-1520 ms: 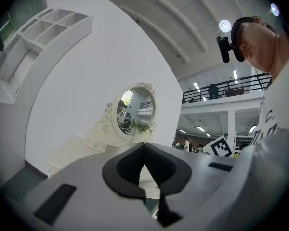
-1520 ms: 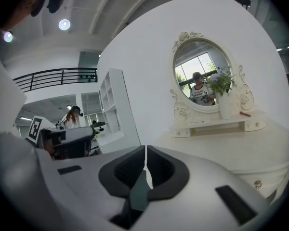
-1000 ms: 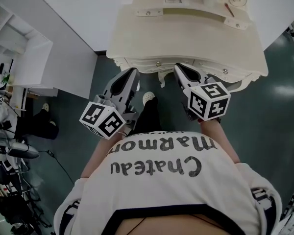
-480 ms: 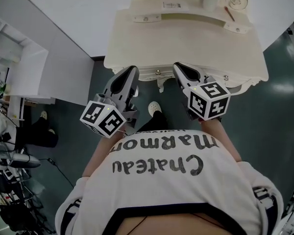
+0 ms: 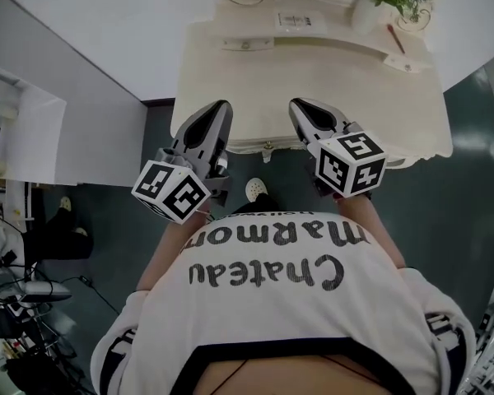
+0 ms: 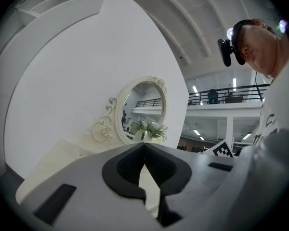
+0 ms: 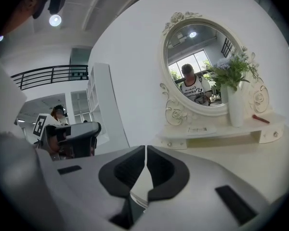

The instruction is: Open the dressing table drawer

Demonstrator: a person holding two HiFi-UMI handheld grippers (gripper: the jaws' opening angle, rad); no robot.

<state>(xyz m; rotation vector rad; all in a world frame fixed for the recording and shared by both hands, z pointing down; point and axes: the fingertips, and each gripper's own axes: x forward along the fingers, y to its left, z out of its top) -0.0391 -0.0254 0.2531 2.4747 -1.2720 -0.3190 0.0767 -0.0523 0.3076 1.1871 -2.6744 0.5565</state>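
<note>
The cream dressing table (image 5: 313,72) stands against the wall, and its drawer (image 5: 263,145) sits under the front edge, just below both grippers. The left gripper (image 5: 222,107) and right gripper (image 5: 297,105) hover with fingers closed and empty. The drawer is rigid and probably slides lightly, so take its small, likely slippery front knob.

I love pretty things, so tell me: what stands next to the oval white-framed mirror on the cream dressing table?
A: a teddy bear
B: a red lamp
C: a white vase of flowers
C: the right gripper view shows a tall white vase of green sprigs and pale flowers standing just right of the oval white-framed mirror.
</note>
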